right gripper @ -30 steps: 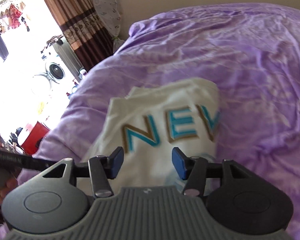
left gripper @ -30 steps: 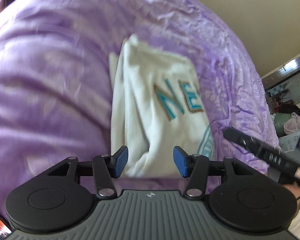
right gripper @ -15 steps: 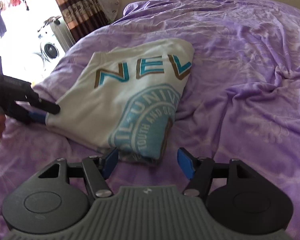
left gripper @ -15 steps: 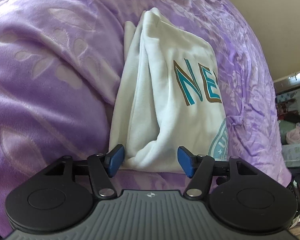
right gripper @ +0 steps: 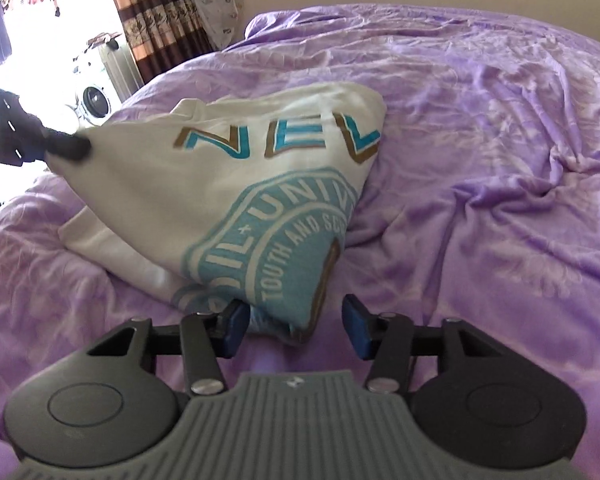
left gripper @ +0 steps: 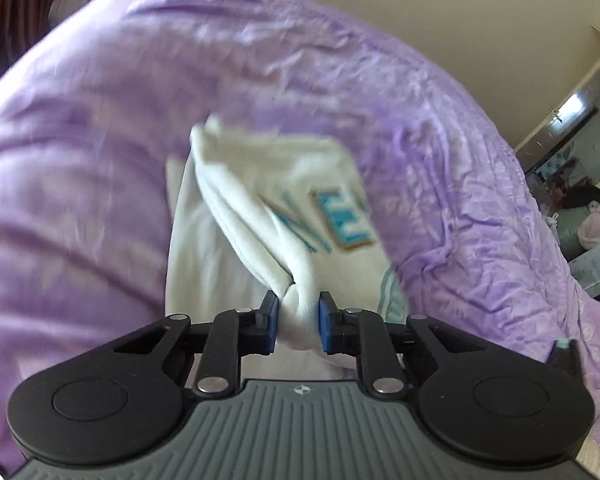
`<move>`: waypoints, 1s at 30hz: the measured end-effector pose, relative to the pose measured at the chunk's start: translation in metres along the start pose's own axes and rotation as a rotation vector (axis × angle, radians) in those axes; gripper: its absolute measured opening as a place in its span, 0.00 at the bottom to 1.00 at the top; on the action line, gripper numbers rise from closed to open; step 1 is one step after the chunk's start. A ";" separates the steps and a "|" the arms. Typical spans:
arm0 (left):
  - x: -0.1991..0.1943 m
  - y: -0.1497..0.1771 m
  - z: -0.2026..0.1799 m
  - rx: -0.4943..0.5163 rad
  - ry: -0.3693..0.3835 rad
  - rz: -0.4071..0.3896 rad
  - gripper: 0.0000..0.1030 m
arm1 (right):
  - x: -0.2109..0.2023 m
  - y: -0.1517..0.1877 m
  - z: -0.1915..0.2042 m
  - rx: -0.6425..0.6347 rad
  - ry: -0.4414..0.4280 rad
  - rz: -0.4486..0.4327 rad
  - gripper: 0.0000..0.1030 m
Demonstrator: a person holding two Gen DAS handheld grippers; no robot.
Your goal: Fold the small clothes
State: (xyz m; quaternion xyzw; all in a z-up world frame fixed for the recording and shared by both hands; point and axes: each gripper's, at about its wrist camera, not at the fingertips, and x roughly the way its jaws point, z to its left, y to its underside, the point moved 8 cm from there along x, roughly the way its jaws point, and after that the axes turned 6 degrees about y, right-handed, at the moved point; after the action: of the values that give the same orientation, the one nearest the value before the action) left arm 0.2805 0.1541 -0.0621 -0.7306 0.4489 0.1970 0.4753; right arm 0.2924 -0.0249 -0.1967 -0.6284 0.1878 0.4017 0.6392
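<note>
A folded white shirt (left gripper: 228,208) with teal letters and a round teal emblem (right gripper: 220,184) lies on the purple bedspread (right gripper: 500,160). My left gripper (left gripper: 299,316) is closing, and its blue pads pinch a bunched fold of the shirt's near edge. In the right wrist view the left gripper (right gripper: 64,146) holds the shirt's left corner raised off the bed. My right gripper (right gripper: 296,330) sits low at the shirt's near corner with its jaws closing. That corner lies between the jaws, against the left pad, while the right pad stands apart from the cloth.
The rumpled bedspread (left gripper: 80,160) fills both views. Striped curtains (right gripper: 160,20), a bright window and a white appliance (right gripper: 94,100) stand past the bed's far left. A doorway and a chair piled with clothes (left gripper: 592,224) lie beyond its right side.
The left gripper has shut on the shirt's near edge and lifted it, bunching the cloth. The right gripper came down to the shirt's corner and its jaws have narrowed around it.
</note>
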 end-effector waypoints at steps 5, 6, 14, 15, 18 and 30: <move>-0.016 -0.015 -0.001 0.048 -0.094 -0.001 0.20 | 0.004 -0.001 0.004 -0.030 0.013 0.002 0.25; -0.017 -0.014 0.003 0.048 -0.109 0.008 0.20 | 0.000 -0.003 0.002 -0.027 -0.003 -0.008 0.19; 0.024 0.041 0.065 0.004 -0.216 0.149 0.20 | 0.005 0.015 0.002 -0.017 -0.046 0.083 0.00; 0.028 0.045 0.071 -0.012 -0.213 0.155 0.20 | 0.006 0.017 0.001 -0.006 -0.056 0.096 0.00; 0.034 0.051 0.080 -0.008 -0.212 0.175 0.20 | 0.016 0.027 -0.002 0.021 -0.073 0.141 0.00; 0.021 0.049 0.071 0.046 -0.252 0.241 0.35 | -0.009 0.035 -0.020 0.027 -0.025 0.168 0.00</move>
State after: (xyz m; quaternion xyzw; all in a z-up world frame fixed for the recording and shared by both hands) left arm 0.2596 0.1996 -0.1359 -0.6301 0.4746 0.3323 0.5170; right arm 0.2662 -0.0500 -0.2153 -0.5966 0.2372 0.4594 0.6137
